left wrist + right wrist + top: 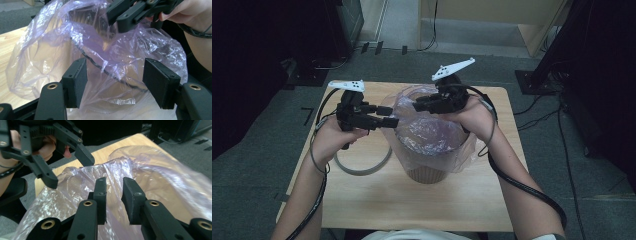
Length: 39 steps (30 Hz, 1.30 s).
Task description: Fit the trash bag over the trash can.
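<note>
Two bare forearms come in from the bottom of the high view, and each hand holds a hand-held gripper over a wooden desk (362, 200). On the desk stands a brown bin (426, 174), and a thin purple plastic bag (432, 132) sits in it, with its crinkly top spilling over the rim. The bin is near the middle of the desk, a bit to the right. The left hand-held gripper (392, 116) is at the left edge of the bag, pointing to the right, and its jaws are wide apart. In the left gripper view the bag (105, 62) shows between the two black pads, but the pads do not squeeze it. The right hand-held gripper (417, 106) is over the far side of the bag and points to the left. In the right gripper view its jaws are close together with a small gap, and the bag (150, 175) lies right under and behind them (I cannot tell if a bit of plastic is caught in the gap). The two tips are near each other, not touching. A grey ring (362, 167) lies flat on the desk, to the left of the bin and under the left hand. Black cables run along both arms.
</note>
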Available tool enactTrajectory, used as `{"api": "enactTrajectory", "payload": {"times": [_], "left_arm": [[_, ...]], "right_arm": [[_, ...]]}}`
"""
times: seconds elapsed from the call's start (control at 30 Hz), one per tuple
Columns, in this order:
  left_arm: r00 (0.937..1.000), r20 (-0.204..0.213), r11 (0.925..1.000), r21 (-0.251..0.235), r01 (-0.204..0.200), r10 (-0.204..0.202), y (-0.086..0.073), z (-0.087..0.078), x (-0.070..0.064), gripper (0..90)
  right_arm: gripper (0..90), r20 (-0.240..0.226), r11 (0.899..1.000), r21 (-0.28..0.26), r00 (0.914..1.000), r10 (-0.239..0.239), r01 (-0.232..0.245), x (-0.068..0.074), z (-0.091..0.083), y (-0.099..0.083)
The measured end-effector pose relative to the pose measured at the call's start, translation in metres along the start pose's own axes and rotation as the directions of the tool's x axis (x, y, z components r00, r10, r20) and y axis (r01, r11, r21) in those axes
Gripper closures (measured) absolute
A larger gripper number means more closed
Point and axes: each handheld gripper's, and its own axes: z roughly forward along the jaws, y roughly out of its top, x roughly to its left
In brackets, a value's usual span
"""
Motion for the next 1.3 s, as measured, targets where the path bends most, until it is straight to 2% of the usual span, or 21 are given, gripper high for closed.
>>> {"api": "enactTrajectory", "payload": {"times": [0.07,0.23,0.27,0.3,0.4,0.53,0.57,0.67,0.7,0.73,0.8,0.9,1.0,1.1,1.13,1.17,1.2,1.3], "left_arm": [[1.0,-0.004,1.0,0.006,0.0,0.0,-0.001,0.0,0.001,35.7],[0.9998,0.0,0.9997,0.006,0.022,-0.022,-0.004,-0.001,0.005,35.6],[0.9998,0.0,0.9997,0.006,0.022,-0.022,-0.004,-0.001,0.005,35.5],[0.9998,0.002,0.9998,0.002,0.02,-0.02,-0.004,-0.003,0.005,35.4],[0.9999,0.001,0.9999,-0.001,0.016,-0.016,-0.004,-0.004,0.006,35.5],[0.9999,-0.001,0.9999,-0.001,0.015,-0.015,-0.003,-0.003,0.006,35.4],[0.9999,-0.001,0.9999,-0.001,0.016,-0.016,-0.003,-0.004,0.006,35.4],[0.9998,0.006,0.9998,-0.003,0.02,-0.02,-0.004,-0.003,0.007,35.3],[0.9998,0.007,0.9998,-0.001,0.019,-0.019,-0.004,-0.003,0.007,35.0],[0.9997,0.01,0.9998,-0.002,0.02,-0.02,-0.005,-0.003,0.007,34.5],[0.9997,0.012,0.9998,-0.001,0.021,-0.021,-0.005,-0.002,0.007,34.4],[0.9999,0.009,0.9999,0.001,0.014,-0.014,-0.005,-0.002,0.006,34.5],[0.9999,0.003,0.9999,-0.005,0.013,-0.013,-0.005,-0.003,0.006,34.5],[0.9999,0.002,0.9999,-0.009,0.013,-0.013,-0.005,-0.004,0.006,34.5],[0.9999,0.002,0.9999,-0.009,0.013,-0.013,-0.005,-0.004,0.006,34.5],[0.9999,0.001,0.9999,-0.008,0.012,-0.012,-0.005,-0.004,0.007,34.5],[0.9999,0.002,0.9999,-0.009,0.014,-0.014,-0.005,-0.004,0.006,34.5],[0.9999,0.004,0.9998,-0.007,0.016,-0.016,-0.005,-0.002,0.006,34.5]], "right_arm": [[75.3,-0.007,1.0,0.016,1.0,-0.001,0.001,0.0,0.008,-0.001],[74.8,-0.04,0.992,0.129,0.9992,-0.006,0.011,-0.003,0.038,-0.006],[74.8,-0.04,0.992,0.129,0.9992,-0.006,0.011,-0.003,0.038,-0.006],[69.9,-0.056,0.987,0.161,0.9984,-0.008,0.017,-0.002,0.046,-0.008],[62.7,-0.085,0.982,0.185,0.9963,-0.018,0.034,0.0,0.051,-0.012],[53.8,-0.169,0.97,0.219,0.9833,-0.067,0.104,0.007,0.054,-0.017],[50.0,-0.18,0.969,0.218,0.9807,-0.076,0.115,0.009,0.054,-0.018],[42.0,-0.202,0.974,0.2,0.9774,-0.064,0.105,0.014,0.054,-0.02],[36.7,-0.212,0.977,0.192,0.9757,-0.056,0.098,0.016,0.055,-0.022],[36.1,-0.215,0.974,0.202,0.9747,-0.059,0.104,0.017,0.055,-0.023],[32.7,-0.205,0.968,0.217,0.9753,-0.082,0.127,0.02,0.055,-0.026],[28.3,-0.203,0.969,0.212,0.976,-0.08,0.124,0.018,0.053,-0.024],[28.4,-0.169,0.968,0.196,0.9777,-0.125,0.157,0.014,0.046,-0.02],[27.3,-0.129,0.977,0.168,0.9855,-0.111,0.132,0.005,0.035,-0.015],[27.0,-0.111,0.983,0.149,0.9894,-0.094,0.11,0.003,0.032,-0.014],[27.0,-0.111,0.983,0.149,0.9894,-0.094,0.11,0.003,0.032,-0.014],[27.1,-0.085,0.987,0.136,0.9933,-0.078,0.089,-0.003,0.03,-0.012],[27.1,-0.058,0.986,0.147,0.9958,-0.071,0.079,-0.009,0.033,-0.012]]}}
